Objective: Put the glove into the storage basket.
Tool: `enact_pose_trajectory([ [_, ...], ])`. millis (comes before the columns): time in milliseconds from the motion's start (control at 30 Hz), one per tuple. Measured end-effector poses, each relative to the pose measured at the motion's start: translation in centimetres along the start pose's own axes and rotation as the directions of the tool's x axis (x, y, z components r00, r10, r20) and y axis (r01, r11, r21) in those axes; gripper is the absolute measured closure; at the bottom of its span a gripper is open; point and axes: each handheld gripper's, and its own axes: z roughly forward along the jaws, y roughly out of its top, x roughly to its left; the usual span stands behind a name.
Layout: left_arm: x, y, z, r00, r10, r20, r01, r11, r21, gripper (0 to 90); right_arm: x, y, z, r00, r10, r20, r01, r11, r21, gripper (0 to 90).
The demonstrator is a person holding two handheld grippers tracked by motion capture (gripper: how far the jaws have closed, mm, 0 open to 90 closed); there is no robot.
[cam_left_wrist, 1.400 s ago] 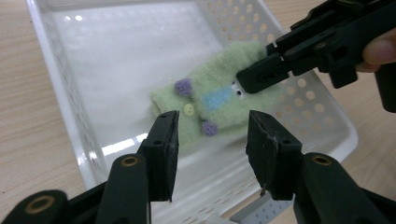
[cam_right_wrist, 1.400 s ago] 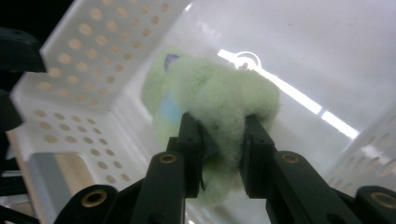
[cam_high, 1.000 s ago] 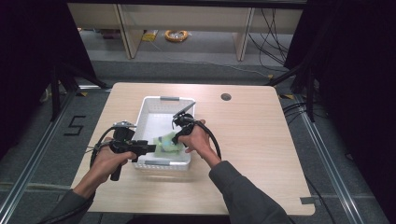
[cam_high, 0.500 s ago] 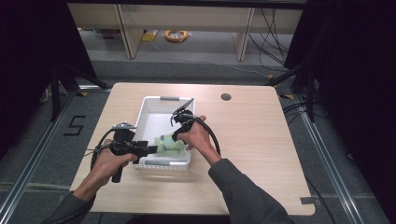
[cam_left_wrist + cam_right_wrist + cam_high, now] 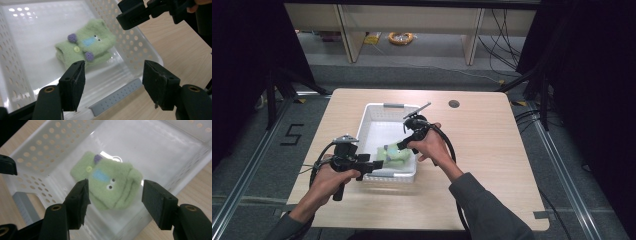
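Observation:
A folded green fleece piece [image 5: 393,154] [image 5: 85,46] [image 5: 110,183] with purple pompoms, a yellow button and a blue patch lies on the floor of a white perforated basket [image 5: 379,112], near its front right corner. My left gripper [image 5: 373,165] [image 5: 113,86] stands open at the basket's front rim, its jaws having just been opening, with nothing between them. My right gripper [image 5: 401,146] [image 5: 115,203] hovers open above the fleece piece, its jaws also just opening and its pads off the cloth. The right gripper's jaws [image 5: 140,12] show at the top of the left gripper view.
The basket sits on a light wooden table [image 5: 492,150] with a round cable hole [image 5: 454,104] at the back. A grey handle [image 5: 397,105] marks the basket's far rim and another [image 5: 117,98] its near rim. Dark floor and shelving lie beyond.
Both grippers have opened and let go of the green fleece piece, which now lies in the basket. The right gripper has risen a little above it.

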Motion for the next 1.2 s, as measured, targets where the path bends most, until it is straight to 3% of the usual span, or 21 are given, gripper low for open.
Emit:
enact_pose_trajectory([
  [133, -0.7, -0.3, 0.0, 0.9999, -0.01, 0.013, 0.01, 0.9998, -0.019, 32.6, -0.3, -0.3, -0.8, 0.9999, -0.007, -0.013, 0.006, 1.0, -0.028, 37.7],
  [300, -1.7, -0.6, 0.2, 0.9992, 0.025, 0.031, -0.026, 0.9996, 0.01, 31.7, -0.6, -1.2, -2.6, 1.0, 0.006, -0.005, -0.006, 0.999, -0.045, 35.2],
  [367, -2.1, -0.8, 0.3, 0.999, 0.028, 0.034, -0.028, 0.9996, 0.005, 31.7, -0.9, -1.6, -3.2, 0.9998, -0.014, -0.013, 0.013, 0.998, -0.066, 34.5],
  [433, -2.2, -0.8, 0.4, 0.9989, 0.031, 0.035, -0.031, 0.9995, 0.008, 31.2, -0.8, -2.1, -3.6, 0.9993, 0.003, -0.036, -0.005, 0.998, -0.07, 33.9],
  [500, -2.6, -0.9, 0.5, 0.9984, 0.026, 0.05, -0.026, 0.9996, 0.008, 30.9, -1.2, -2.3, -3.8, 0.9995, -0.018, -0.027, 0.016, 0.997, -0.077, 33.2],
  [567, -2.8, -0.9, 0.5, 0.9976, 0.038, 0.058, -0.039, 0.9992, 0.008, 30.8, -1.3, -2.7, -4.1, 1.0, 0.001, -0.007, -0.001, 0.998, -0.07, 32.7],
  [600, -2.9, -1.0, 0.6, 0.9976, 0.038, 0.058, -0.038, 0.9993, 0.001, 30.8, -1.5, -2.9, -4.3, 0.9984, -0.042, -0.037, 0.038, 0.994, -0.103, 32.7],
  [633, -3.0, -1.0, 0.6, 0.997, 0.045, 0.063, -0.045, 0.999, -0.01, 30.5, -1.5, -3.1, -4.4, 0.9979, -0.045, -0.045, 0.04, 0.993, -0.109, 32.6],
  [767, -3.5, -1.3, 0.7, 0.9961, 0.058, 0.066, -0.058, 0.9983, -0.006, 26.9, -1.5, -3.8, -5.4, 0.998, -0.038, -0.05, 0.032, 0.992, -0.122, 32.0],
  [833, -3.8, -1.7, 1.0, 0.9945, 0.061, 0.085, -0.061, 0.9981, -0.011, 24.8, -1.6, -4.1, -5.7, 0.9993, -0.025, -0.028, 0.022, 0.993, -0.12, 31.9],
  [867, -3.9, -1.8, 1.0, 0.9942, 0.064, 0.086, -0.063, 0.9979, -0.013, 23.6, -1.6, -4.2, -5.7, 0.9973, -0.045, -0.057, 0.037, 0.989, -0.141, 31.8],
  [933, -4.0, -1.9, 1.0, 0.9936, 0.067, 0.09, -0.066, 0.9976, -0.021, 21.4, -1.5, -4.4, -5.9, 0.9986, -0.018, -0.049, 0.012, 0.991, -0.132, 31.7],
  [967, -4.1, -2.0, 1.0, 0.9933, 0.073, 0.09, -0.072, 0.9972, -0.019, 21.4, -1.8, -4.6, -6.0, 0.9959, -0.056, -0.071, 0.044, 0.987, -0.153, 31.7],
  [1133, -4.8, -2.8, 1.4, 0.9907, 0.097, 0.096, -0.094, 0.9951, -0.028, 17.6, -2.1, -5.7, -6.5, 0.9972, -0.05, -0.055, 0.04, 0.985, -0.169, 30.8],
  [1200, -5.2, -3.0, 1.5, 0.988, 0.111, 0.107, -0.109, 0.9937, -0.025, 16.5, -2.2, -6.4, -6.8, 0.9964, -0.027, -0.08, 0.013, 0.985, -0.175, 30.4],
])
